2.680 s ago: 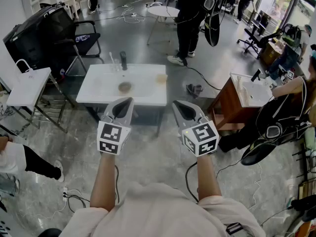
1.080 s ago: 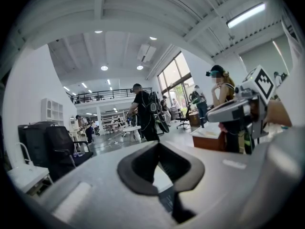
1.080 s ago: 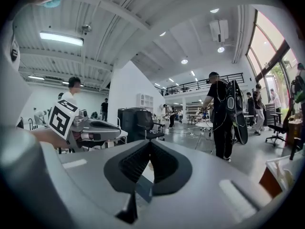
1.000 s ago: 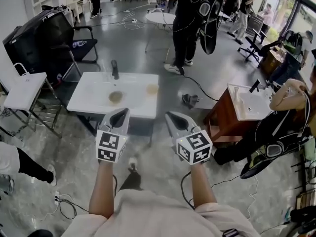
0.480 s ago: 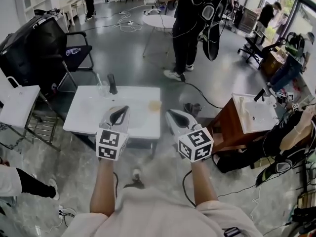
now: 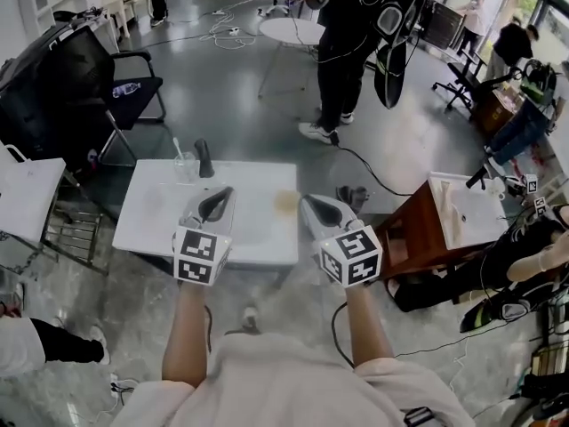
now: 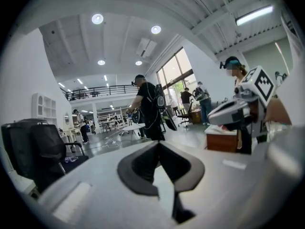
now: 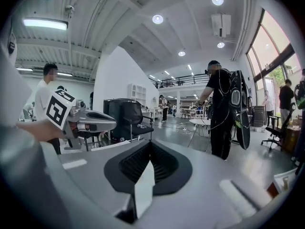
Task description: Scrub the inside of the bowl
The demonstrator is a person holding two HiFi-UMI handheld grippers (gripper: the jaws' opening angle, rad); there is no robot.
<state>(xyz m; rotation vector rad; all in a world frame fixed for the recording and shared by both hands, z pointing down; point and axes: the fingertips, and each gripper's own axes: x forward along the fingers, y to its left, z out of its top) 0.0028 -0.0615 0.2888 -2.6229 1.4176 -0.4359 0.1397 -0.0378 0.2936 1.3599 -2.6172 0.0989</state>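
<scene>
The left gripper [image 6: 222, 194] and right gripper [image 6: 309, 204] are hovering mid-frame, jaws pressed together (nothing between them), above the white table [image 6: 151, 212].

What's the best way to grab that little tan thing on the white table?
Probably from straight above, pinching the tan pad across two opposite edges. It looks low and flat on the white table, with no tall side to grab. The right gripper looks nearer, but its jaws are shut and must open first.
</scene>
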